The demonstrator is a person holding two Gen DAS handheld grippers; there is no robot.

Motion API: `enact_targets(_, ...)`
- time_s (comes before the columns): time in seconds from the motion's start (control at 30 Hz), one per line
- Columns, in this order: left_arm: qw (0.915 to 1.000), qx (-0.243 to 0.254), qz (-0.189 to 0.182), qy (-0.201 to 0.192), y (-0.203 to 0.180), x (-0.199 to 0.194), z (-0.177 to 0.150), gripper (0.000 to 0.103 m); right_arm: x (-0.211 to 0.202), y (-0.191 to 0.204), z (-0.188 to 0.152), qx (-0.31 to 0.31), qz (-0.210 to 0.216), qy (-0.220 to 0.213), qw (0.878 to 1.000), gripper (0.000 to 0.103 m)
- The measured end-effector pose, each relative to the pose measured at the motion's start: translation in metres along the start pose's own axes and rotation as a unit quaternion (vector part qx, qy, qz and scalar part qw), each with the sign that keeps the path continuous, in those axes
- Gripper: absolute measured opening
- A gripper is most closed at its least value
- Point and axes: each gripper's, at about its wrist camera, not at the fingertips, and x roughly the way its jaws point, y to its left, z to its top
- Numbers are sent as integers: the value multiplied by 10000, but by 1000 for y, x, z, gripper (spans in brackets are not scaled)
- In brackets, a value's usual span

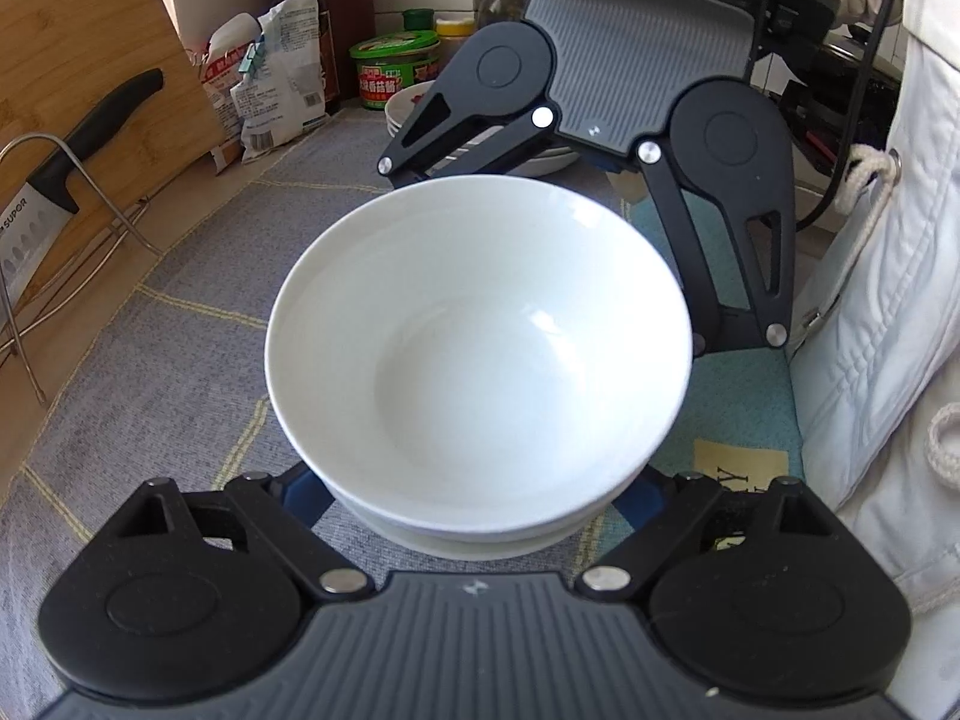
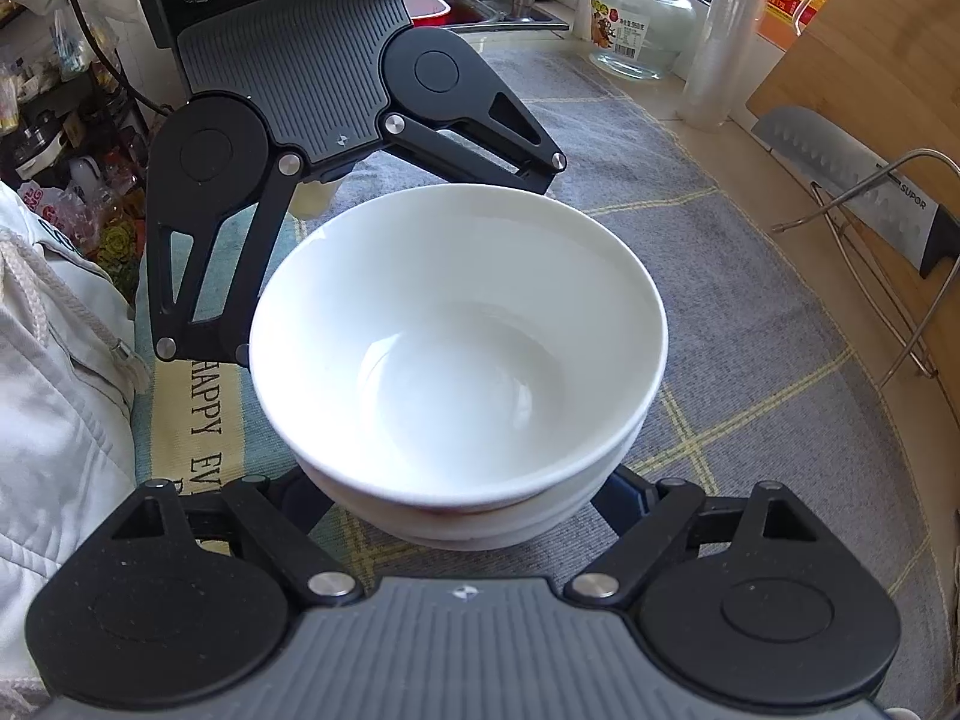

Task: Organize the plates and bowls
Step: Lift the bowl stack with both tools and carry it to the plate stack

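Note:
A stack of white bowls stands between my two grippers, which face each other; it also shows in the right wrist view. The top bowl is empty and nests in a lower one. My left gripper has its jaws spread wide around the stack's lower part, its fingertips hidden under the rim. My right gripper does the same from the opposite side and shows across the stack in the left wrist view. Whether the fingers press the bowls I cannot tell. A stack of white plates sits behind the right gripper.
A grey checked mat covers the counter. A knife in a wire rack and a wooden cutting board stand along the wall. Jars, bottles and bags are nearby, a glass jar by the window. A white jacket is alongside.

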Motion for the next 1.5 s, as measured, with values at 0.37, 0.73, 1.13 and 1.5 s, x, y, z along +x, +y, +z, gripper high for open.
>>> enact_targets(0.37,10000,-26,74,18,-9,-4,15,92,-20,3,-3,-59,15,-66,10000,91)
enact_targets(0.73,9998,-107,192,5,-27,5,55,92,-55,-13,-22,-214,74,-99,9997,91)
enact_targets(1.13,9997,103,204,-128,-35,37,114,92,-97,-44,-60,-155,-167,-115,9997,91)
enact_targets(1.5,9988,442,27,-222,-29,80,164,92,-131,-72,-110,155,-445,-74,9989,91)
